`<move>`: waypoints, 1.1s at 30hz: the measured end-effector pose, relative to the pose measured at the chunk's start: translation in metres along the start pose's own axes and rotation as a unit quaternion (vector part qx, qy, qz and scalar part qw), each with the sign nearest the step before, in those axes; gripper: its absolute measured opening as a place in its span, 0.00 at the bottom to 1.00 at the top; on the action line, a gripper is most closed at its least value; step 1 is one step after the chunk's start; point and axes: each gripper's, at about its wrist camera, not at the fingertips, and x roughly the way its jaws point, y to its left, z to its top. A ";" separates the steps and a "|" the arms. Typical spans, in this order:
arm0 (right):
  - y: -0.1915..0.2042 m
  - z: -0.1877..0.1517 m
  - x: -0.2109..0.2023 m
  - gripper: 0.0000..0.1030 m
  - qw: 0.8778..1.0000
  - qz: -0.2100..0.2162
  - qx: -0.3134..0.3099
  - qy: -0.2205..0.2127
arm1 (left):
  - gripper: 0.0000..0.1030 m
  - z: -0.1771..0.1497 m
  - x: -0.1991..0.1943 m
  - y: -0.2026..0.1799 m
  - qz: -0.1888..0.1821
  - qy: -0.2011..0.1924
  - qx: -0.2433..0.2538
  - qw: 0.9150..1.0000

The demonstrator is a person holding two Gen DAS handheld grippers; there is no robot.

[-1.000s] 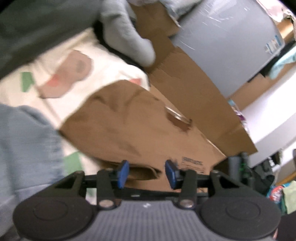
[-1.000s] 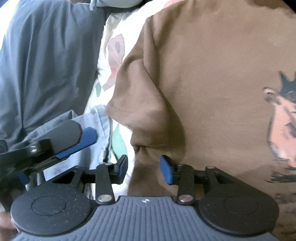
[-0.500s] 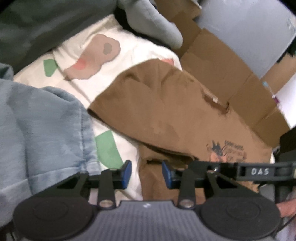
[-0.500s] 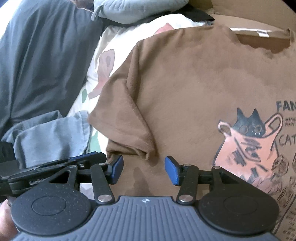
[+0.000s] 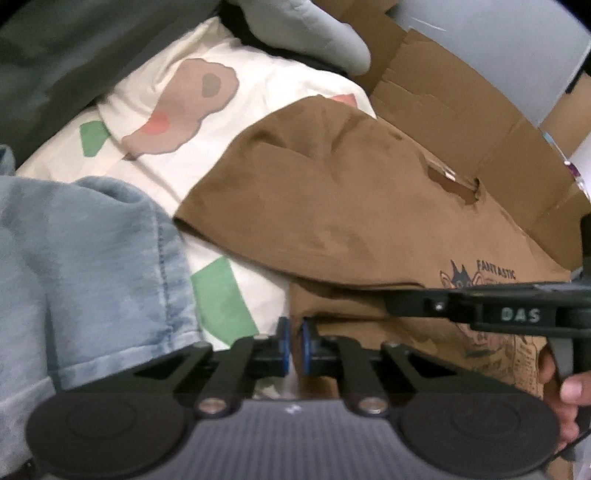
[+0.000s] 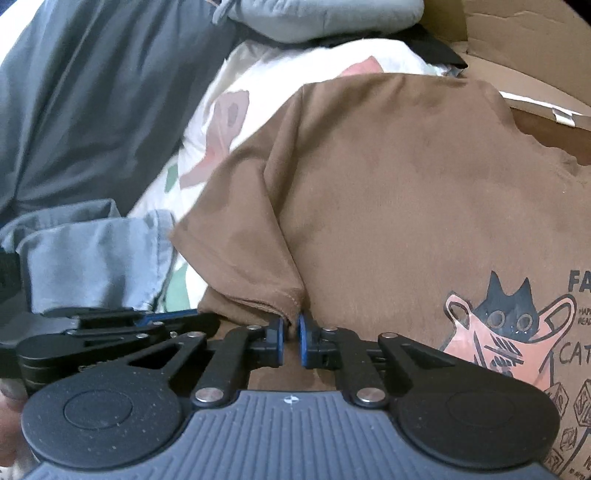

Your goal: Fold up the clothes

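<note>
A brown T-shirt [image 5: 332, 206] with a cat print lies face up on the patterned white bedsheet [image 5: 280, 92]. My left gripper [image 5: 294, 332] is at the shirt's left side edge below the sleeve. Its jaws are closing to a sliver, with the edge of the fabric pinched between the blue pads. In the right wrist view the T-shirt [image 6: 406, 184] fills the middle. My right gripper [image 6: 291, 328] is closing on the fabric where the sleeve hem meets the body. The two grippers sit side by side; the left gripper's fingers [image 6: 147, 317] show at the lower left there.
A light blue denim garment [image 5: 81, 266] lies left of the shirt. Behind it lie a dark grey garment [image 6: 92, 92] and a pale grey one [image 6: 314, 18]. Flattened cardboard [image 5: 461, 110] runs along the far right. A person's hand [image 5: 561, 398] holds the right gripper.
Both grippers went from open to shut on the shirt's left side. The left one came down to the shirt's edge. The right one rolled and shifted to the sleeve seam.
</note>
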 end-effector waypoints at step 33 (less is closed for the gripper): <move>-0.021 -0.030 -0.038 0.36 0.997 -0.010 0.080 0.001 | 0.34 0.057 -0.008 0.024 0.059 -0.033 0.002 0.998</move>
